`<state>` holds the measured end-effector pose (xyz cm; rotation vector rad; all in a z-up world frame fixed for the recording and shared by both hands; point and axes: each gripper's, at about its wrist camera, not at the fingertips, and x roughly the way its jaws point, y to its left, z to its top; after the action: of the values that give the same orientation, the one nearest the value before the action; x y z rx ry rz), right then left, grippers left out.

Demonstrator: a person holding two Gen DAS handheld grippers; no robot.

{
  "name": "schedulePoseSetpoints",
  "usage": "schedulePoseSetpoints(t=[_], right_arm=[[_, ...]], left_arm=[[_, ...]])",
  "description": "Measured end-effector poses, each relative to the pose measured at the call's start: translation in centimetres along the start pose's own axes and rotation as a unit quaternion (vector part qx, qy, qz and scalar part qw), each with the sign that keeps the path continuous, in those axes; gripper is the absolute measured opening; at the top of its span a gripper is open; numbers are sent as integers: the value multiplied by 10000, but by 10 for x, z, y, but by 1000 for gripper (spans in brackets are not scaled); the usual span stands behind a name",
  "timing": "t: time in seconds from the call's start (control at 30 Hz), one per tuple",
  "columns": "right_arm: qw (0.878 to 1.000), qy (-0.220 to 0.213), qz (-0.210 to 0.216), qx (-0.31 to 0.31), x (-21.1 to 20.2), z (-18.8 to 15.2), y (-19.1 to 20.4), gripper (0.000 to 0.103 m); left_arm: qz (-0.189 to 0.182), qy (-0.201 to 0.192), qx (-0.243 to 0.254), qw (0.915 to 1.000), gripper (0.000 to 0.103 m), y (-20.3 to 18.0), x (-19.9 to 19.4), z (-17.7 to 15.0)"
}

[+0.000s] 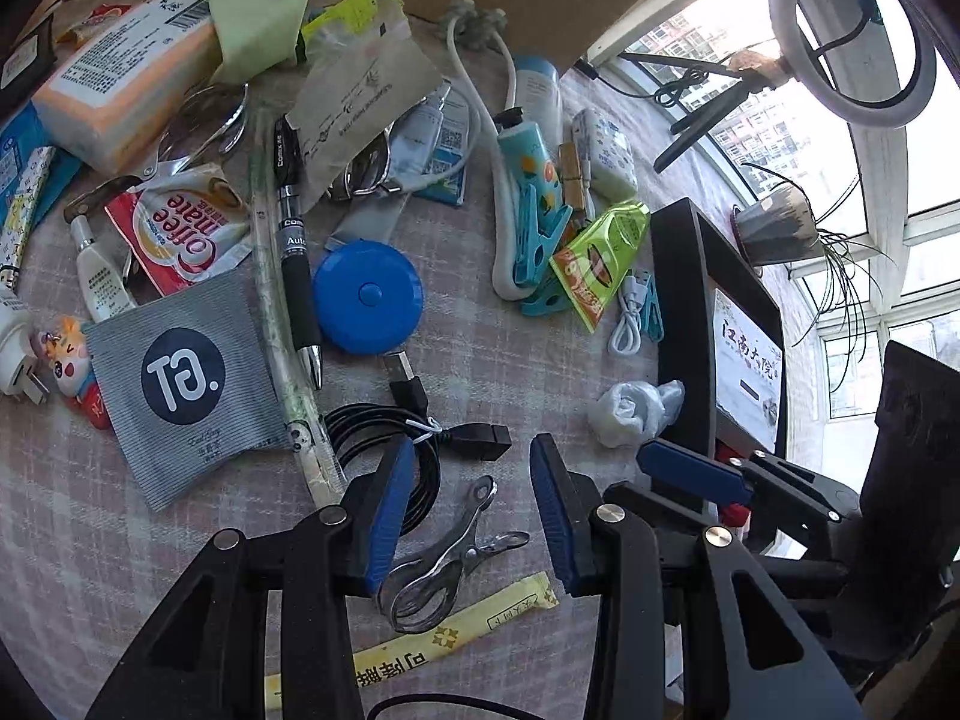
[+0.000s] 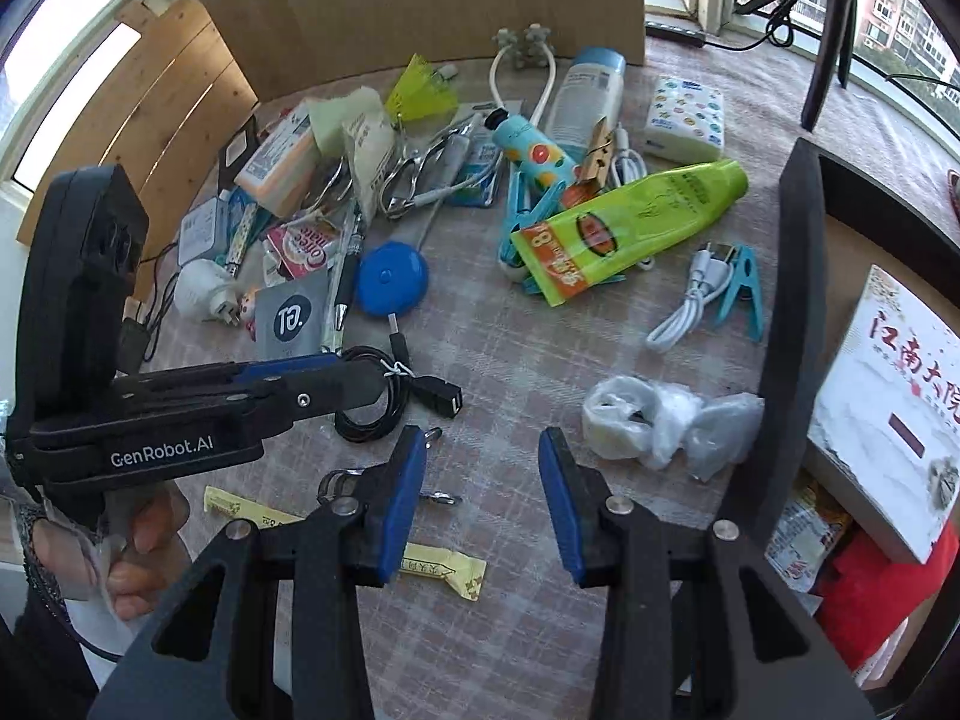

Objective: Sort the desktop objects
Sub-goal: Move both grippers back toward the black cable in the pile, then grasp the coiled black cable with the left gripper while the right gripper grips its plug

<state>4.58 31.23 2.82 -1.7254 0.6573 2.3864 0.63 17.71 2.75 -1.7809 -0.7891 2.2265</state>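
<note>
My left gripper (image 1: pixel 471 444) hangs open just above the checked tablecloth. A metal spring clip (image 1: pixel 444 558) lies on the cloth between its blue pads, and neither pad touches it. A coiled black USB cable (image 1: pixel 384 438) sits under the left finger. My right gripper (image 2: pixel 480 438) is open too, with only bare cloth between its fingers. A crumpled clear plastic bag (image 2: pixel 654 420) lies just to its right. In the right wrist view the left gripper (image 2: pixel 360 381) reaches in from the left, held by a hand (image 2: pixel 132 540).
A yellow sachet (image 1: pixel 420 642) lies near the front edge. Beyond the grippers are a blue tape measure (image 1: pixel 367 297), a black pen (image 1: pixel 297 252), a grey sachet (image 1: pixel 180 384), a green tube (image 2: pixel 630 228) and a white cable (image 2: pixel 690 306). A black storage box (image 2: pixel 792 300) stands at the right.
</note>
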Motion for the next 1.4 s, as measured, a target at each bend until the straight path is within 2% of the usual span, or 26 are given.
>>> schedulePoseSetpoints(t=[0.17, 0.3, 0.4, 0.6, 0.73, 0.83, 0.93, 1.0, 1.07, 1.2, 1.4], right_arm=[[9988, 72, -223, -419, 25, 2, 13, 39], [9960, 93, -258, -848, 39, 3, 28, 39], [9949, 99, -307, -951, 48, 9, 31, 39], [9966, 109, -76, -811, 57, 19, 23, 36], [9973, 214, 60, -700, 61, 18, 17, 30], [9980, 145, 114, -609, 60, 17, 14, 28], [9984, 146, 285, -472, 60, 17, 10, 21], [9981, 150, 342, -499, 60, 13, 11, 19], [9981, 62, 262, -554, 60, 11, 13, 19], [9988, -35, 165, -455, 56, 11, 11, 17], [9993, -170, 159, -288, 38, 7, -1, 16]], left_arm=[[66, 140, -55, 9999, 37, 2, 12, 3], [132, 254, -103, 9995, 37, 2, 22, 6], [149, 255, -72, 9995, 37, 1, 23, 10], [176, 268, -61, 9995, 37, 0, 25, 18], [145, 270, -83, 9995, 41, 1, 27, 19], [56, 340, -71, 9994, 47, 1, 28, 18], [142, 484, -113, 9987, 50, 4, 31, 14], [29, 454, -184, 9988, 50, 9, 31, 12], [28, 419, -201, 9989, 46, 8, 32, 14], [285, 293, 35, 9992, 36, -1, 32, 12], [-29, 341, -47, 9994, 25, -5, 25, 14]])
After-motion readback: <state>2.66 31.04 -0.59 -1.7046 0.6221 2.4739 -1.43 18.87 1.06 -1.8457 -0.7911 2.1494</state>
